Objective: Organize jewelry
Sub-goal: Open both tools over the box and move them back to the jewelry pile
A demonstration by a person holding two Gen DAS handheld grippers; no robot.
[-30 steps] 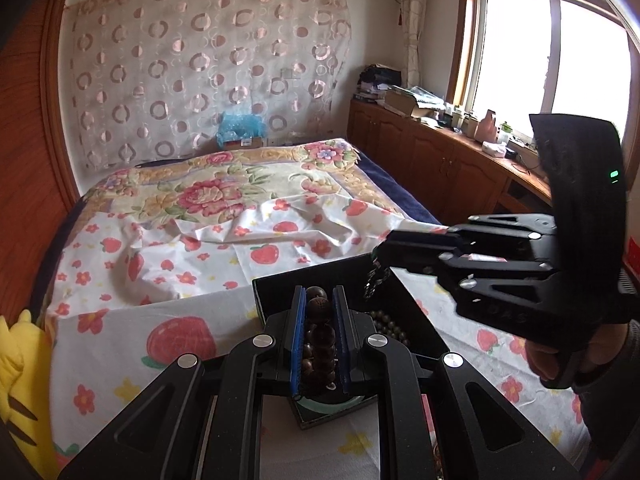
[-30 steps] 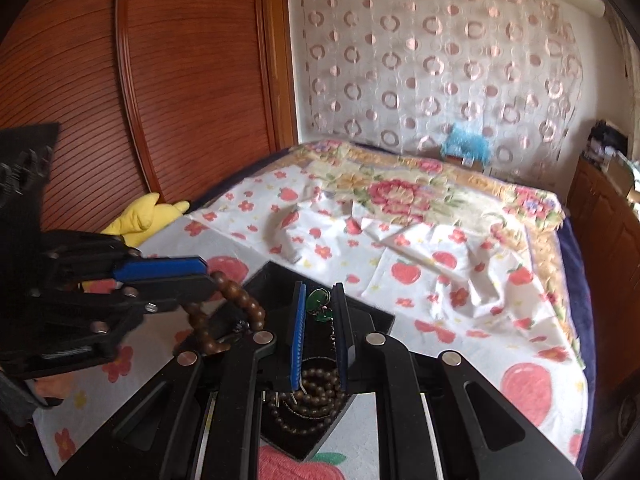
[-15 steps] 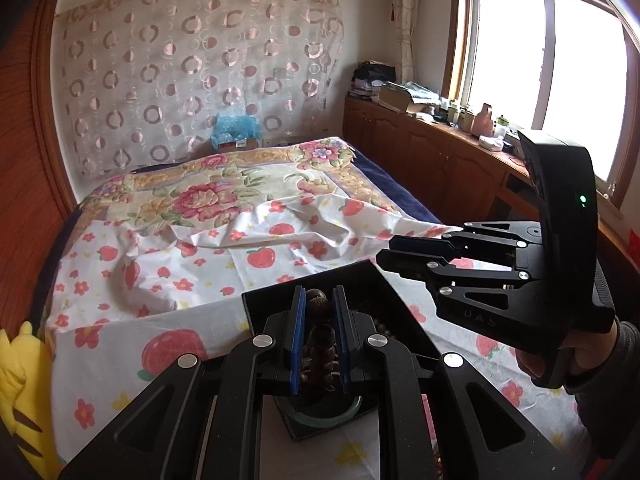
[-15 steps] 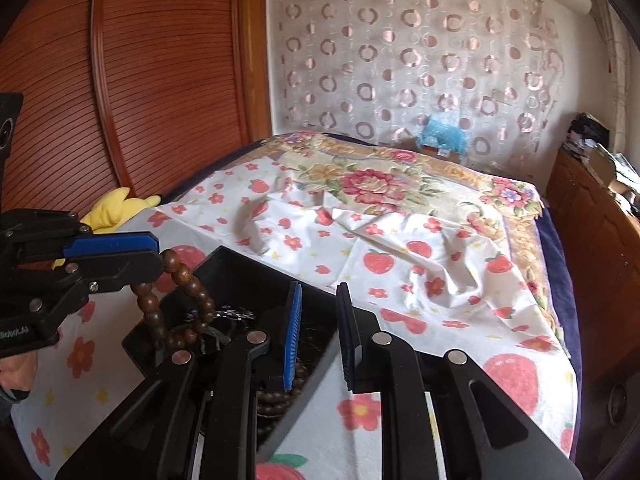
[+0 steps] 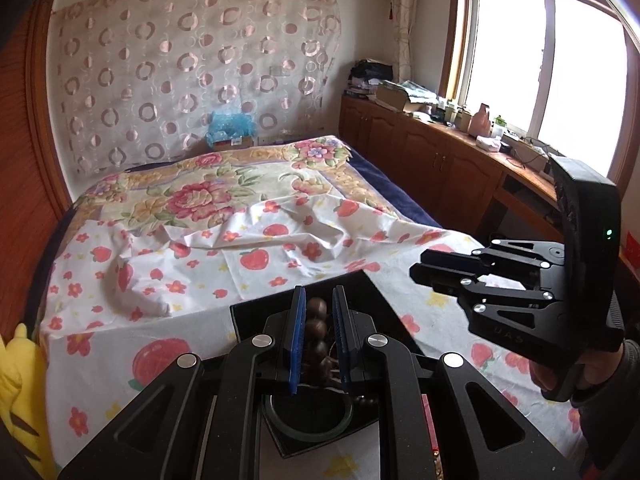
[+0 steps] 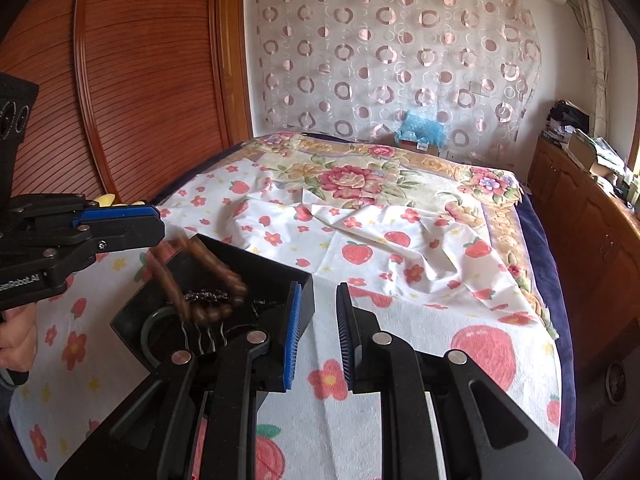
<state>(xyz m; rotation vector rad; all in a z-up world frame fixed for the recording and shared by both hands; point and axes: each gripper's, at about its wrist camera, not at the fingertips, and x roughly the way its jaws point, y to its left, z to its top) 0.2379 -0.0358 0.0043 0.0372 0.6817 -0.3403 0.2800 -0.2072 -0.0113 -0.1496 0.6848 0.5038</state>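
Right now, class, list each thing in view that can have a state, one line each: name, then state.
Left gripper: shut on the bead bracelet.
Bead bracelet: lifted, hanging over the tray, blurred.
Right gripper: open, nothing between its pads, beside the tray.
Tray: open, jewelry inside, on the bed.
Bangle: lying in the tray.
Sheet: rumpled.

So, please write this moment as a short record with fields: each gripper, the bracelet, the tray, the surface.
left gripper: shut on the wooden bead bracelet
right gripper: open, nothing between the pads; jaws have just been opening
bracelet: hangs from the left gripper above the black tray, blurred
tray content: a greenish bangle, dark chains, hard to tell apart
surface: bed sheet with fruit print
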